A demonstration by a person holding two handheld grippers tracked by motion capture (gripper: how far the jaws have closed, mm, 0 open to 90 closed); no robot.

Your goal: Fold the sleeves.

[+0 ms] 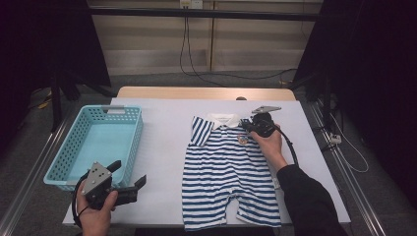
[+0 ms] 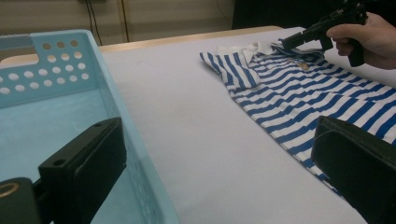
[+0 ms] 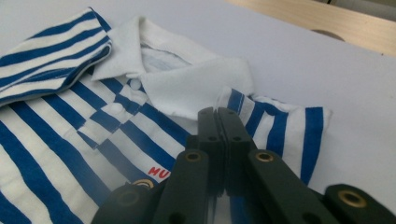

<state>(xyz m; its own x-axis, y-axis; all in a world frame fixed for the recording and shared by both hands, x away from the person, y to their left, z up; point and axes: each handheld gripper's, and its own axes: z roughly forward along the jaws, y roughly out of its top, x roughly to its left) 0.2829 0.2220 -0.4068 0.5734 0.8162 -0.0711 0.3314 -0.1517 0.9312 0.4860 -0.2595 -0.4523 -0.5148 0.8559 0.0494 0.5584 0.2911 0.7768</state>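
Observation:
A blue-and-white striped baby romper [image 1: 226,172] with a white collar [image 3: 187,79] lies flat on the white table [image 1: 164,147], collar end away from me. My right gripper [image 1: 244,125] rests low over the romper's shoulder beside the collar. Its jaws [image 3: 217,114] are pressed together, tips over the striped sleeve; I cannot tell if fabric is pinched between them. My left gripper [image 1: 129,174] hovers at the table's front left, beside the basket, jaws wide apart with nothing between them [image 2: 219,140]. From the left gripper view the romper [image 2: 299,88] and the right gripper [image 2: 287,42] lie ahead to the right.
A light blue perforated plastic basket [image 1: 98,142] stands at the table's left, its wall [image 2: 46,74] right beside my left jaw. A wooden table edge [image 1: 206,92] runs along the back. Black cables hang down the far wall.

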